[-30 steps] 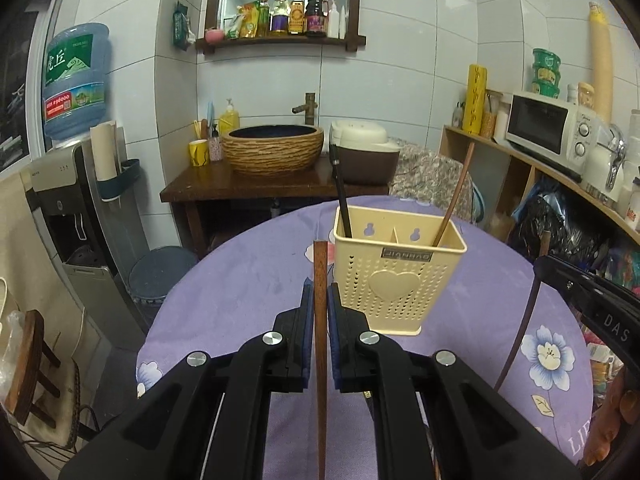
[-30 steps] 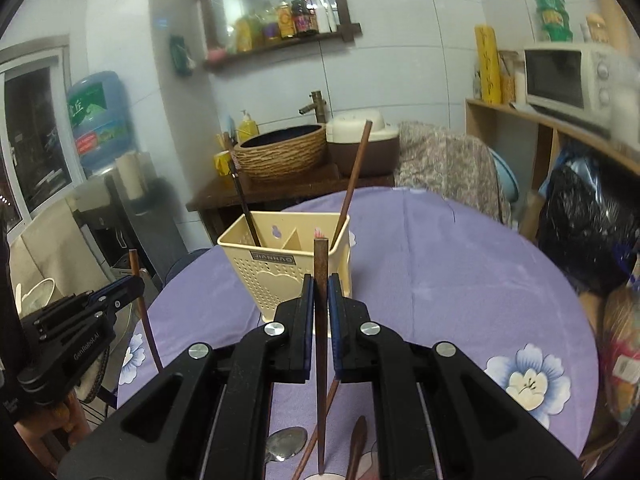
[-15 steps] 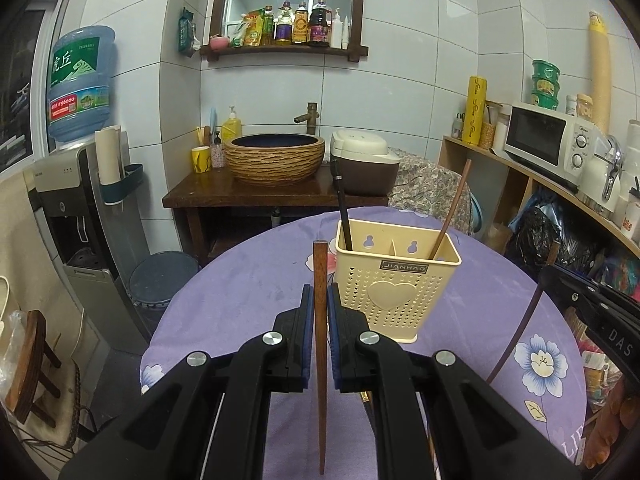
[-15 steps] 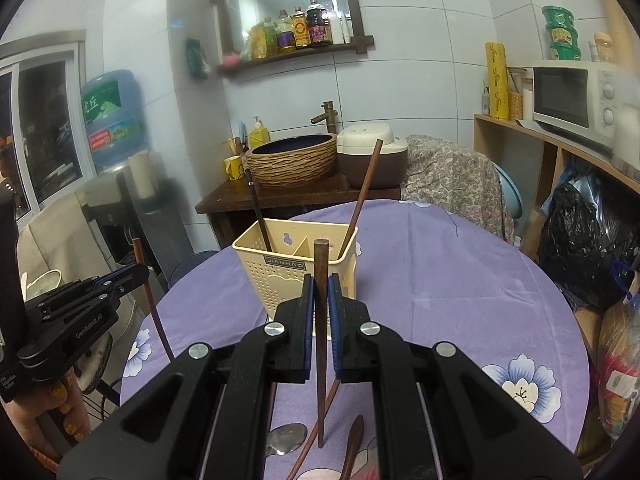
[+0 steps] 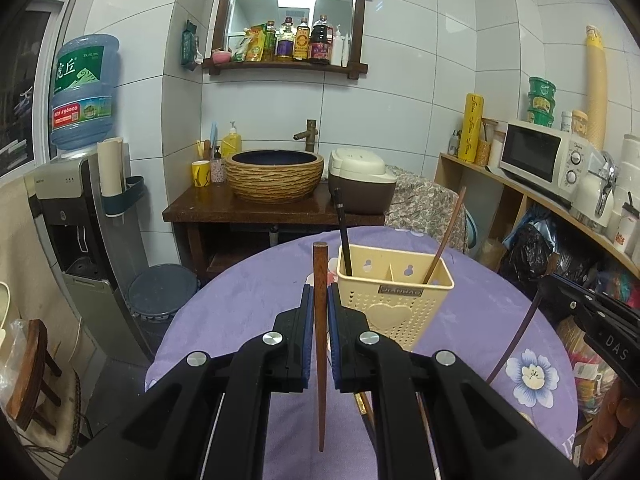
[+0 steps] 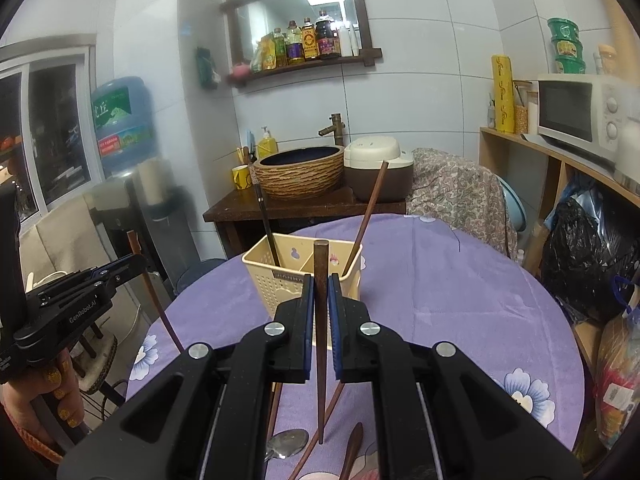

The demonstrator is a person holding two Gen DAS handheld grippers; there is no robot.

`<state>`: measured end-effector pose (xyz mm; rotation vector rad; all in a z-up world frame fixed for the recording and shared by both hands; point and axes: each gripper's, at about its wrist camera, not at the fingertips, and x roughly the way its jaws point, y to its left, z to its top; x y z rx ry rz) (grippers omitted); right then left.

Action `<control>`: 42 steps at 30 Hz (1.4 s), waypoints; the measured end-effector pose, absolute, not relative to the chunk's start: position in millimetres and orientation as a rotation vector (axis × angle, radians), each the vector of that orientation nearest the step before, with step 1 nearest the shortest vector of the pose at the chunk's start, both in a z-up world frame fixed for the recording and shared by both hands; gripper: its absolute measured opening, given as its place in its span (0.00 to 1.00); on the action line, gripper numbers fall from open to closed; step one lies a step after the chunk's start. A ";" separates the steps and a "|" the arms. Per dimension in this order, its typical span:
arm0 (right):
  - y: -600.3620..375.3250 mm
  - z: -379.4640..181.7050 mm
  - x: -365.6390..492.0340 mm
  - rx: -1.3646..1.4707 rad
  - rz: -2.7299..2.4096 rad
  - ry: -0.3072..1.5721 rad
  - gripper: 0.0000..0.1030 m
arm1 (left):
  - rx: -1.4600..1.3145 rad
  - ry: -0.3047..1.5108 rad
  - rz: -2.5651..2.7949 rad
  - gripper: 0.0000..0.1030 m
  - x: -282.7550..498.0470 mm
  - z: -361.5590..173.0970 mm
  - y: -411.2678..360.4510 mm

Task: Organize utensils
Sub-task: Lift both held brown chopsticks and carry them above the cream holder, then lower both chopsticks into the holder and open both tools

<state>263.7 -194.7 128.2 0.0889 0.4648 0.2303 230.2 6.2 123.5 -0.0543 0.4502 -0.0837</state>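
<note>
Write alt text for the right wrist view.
The right gripper is shut on a brown chopstick held upright above a purple floral tablecloth. Just beyond stands a cream utensil holder with two sticks in it; a spoon lies below.

Utensil holder [image 5: 395, 292] on table [image 5: 248, 308] — two utensils [image 5: 444, 236] inside

We hold both tongs side by side, angled slightly downward: left tongs [image 5: 320, 300] and right tongs [image 6: 320, 292] each clamped on an upright chopstick [image 5: 319, 344].
</note>
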 end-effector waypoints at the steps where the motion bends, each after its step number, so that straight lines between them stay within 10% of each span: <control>1: -195.0 131.1 264.7 0.092 0.235 0.464 0.08 | -0.055 0.447 -0.088 0.08 231.1 126.7 6.6; 21: -184.2 272.2 352.5 0.088 0.255 0.310 0.08 | -0.079 0.275 -0.144 0.08 311.6 268.2 -22.1; 42: -181.3 146.9 423.1 0.115 0.204 0.478 0.08 | -0.116 0.517 -0.133 0.08 389.4 134.4 -28.9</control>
